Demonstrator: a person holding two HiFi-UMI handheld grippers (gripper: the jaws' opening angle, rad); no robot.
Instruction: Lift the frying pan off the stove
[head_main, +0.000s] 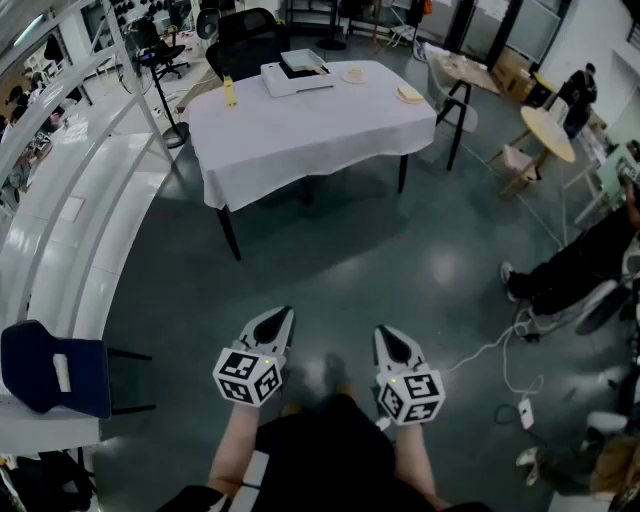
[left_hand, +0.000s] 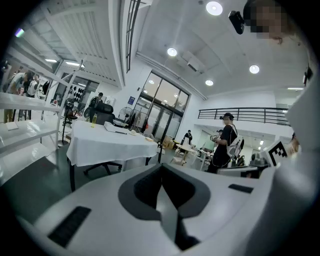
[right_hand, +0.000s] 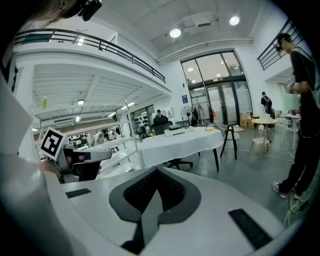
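Sitting well beyond both jaws: stove (head_main: 296, 75)

This is a large open lab or studio hall, not a home. It has a high white ceiling with recessed ceiling lights (left_hand: 214, 7), a mezzanine railing (right_hand: 100, 42), tall glass doors (right_hand: 220, 95) and a bare grey floor (head_main: 330, 280). A cloth-covered table (head_main: 330, 130), a black office chair (head_main: 245, 40), round wooden tables (head_main: 548, 132), long white shelving (head_main: 60, 200) and a loose floor cable (head_main: 490, 350) furnish it.
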